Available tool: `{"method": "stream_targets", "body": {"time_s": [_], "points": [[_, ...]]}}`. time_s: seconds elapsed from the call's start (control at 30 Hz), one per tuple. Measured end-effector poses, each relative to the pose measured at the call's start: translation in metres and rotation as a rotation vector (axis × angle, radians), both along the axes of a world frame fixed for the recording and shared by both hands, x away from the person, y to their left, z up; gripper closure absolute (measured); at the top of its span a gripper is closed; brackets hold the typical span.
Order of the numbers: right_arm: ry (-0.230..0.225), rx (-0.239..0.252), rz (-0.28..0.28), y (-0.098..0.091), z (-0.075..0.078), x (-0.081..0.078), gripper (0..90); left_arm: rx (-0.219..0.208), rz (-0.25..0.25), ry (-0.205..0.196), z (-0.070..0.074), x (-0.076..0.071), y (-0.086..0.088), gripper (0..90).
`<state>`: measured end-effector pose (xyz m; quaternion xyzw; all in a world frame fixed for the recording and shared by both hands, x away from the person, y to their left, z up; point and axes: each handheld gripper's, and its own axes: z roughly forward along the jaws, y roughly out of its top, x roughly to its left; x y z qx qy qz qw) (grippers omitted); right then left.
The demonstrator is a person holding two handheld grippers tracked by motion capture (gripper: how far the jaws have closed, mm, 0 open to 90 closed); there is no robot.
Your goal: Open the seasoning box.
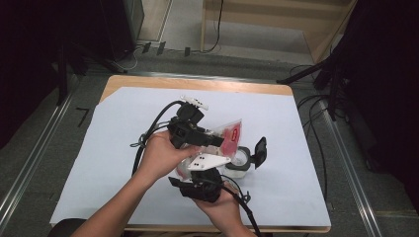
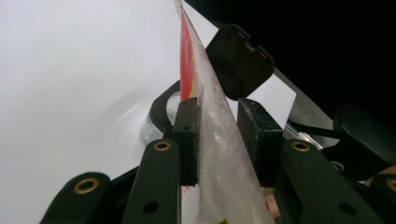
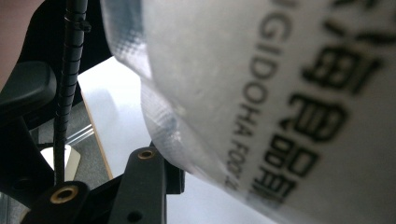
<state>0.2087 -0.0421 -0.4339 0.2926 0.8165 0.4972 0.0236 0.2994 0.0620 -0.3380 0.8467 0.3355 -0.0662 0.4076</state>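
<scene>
I judge the step in hand to be tipping the white grains out of the clear plastic pouch with red print (image 1: 228, 139) into the clear, black-rimmed container (image 1: 241, 163) below it. To do it well I should keep both grips steady, bring the pouch's low corner over the container's mouth and tilt slowly, so the grains run in and none spill onto the white sheet (image 1: 123, 163).

Nearest my side of the table, my right gripper (image 1: 203, 178) holds the pouch's near end. From the right gripper view I see one black jaw under the plastic, and I cannot tell how the other sits. My left gripper (image 2: 218, 136) pinches the pouch between both pads, edge-on in its own view.

The pouch hangs above the middle of the sheet, slanting up toward the far edge. It is thin and crinkled, clear where the grains show and red and yellow near its top, with dark lettering on one face. Just beyond it the container's black hinged lid (image 1: 260, 148) stands open.
</scene>
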Motion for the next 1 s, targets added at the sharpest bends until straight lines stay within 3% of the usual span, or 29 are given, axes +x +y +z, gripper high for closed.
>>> {"method": "stream_targets", "body": {"time_s": [1.0], "points": [[-0.001,-0.001,0.001,0.0000,0.0000,-0.0004,63.3,0.002,0.001,-0.001,0.0002,-0.0007,-0.0004,70.3]]}}
